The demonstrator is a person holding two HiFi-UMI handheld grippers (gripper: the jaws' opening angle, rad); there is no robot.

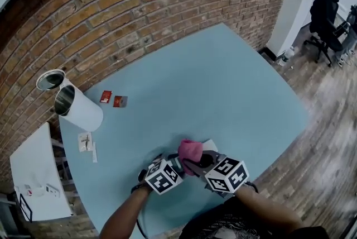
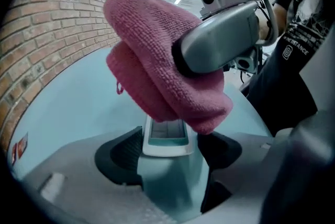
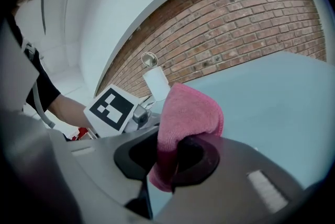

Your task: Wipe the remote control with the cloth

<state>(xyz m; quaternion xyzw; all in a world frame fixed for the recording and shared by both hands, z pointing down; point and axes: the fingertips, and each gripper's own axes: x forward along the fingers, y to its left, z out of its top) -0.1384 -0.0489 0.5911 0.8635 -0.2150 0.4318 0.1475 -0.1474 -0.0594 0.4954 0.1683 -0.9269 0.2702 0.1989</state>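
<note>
Wiping stage: by my judgement a stroke is in hand or about to start, since the cloth sits over the remote.
Left gripper (image 2: 167, 160): released, jaws spread wide, both pads standing off the remote's sides.
Remote control (image 2: 166, 136): flat on the table, its near end between the left jaws, its length running straight ahead of them; the far part is hidden under the cloth.
Right gripper (image 3: 175, 157): clenched on a fold of the cloth, reaching in from the left gripper's right.
Pink cloth (image 3: 188, 113): bunched ahead of the right jaws, just above and ahead of the left jaws; it appears to rest on the remote's top face.
Next move: likely calls for dragging the cloth along the remote. With the left jaws slack, the remote could slide, so a light re-grip or gentle pressure seems wise.
Table (image 1: 234, 81): pale blue, bare ahead of both grippers.
Beyond, left of the left gripper: a white canister (image 1: 78, 106), its lid (image 1: 50, 80) and 2 red packets (image 1: 106, 96).
Farthest: brick wall (image 1: 139, 9).
</note>
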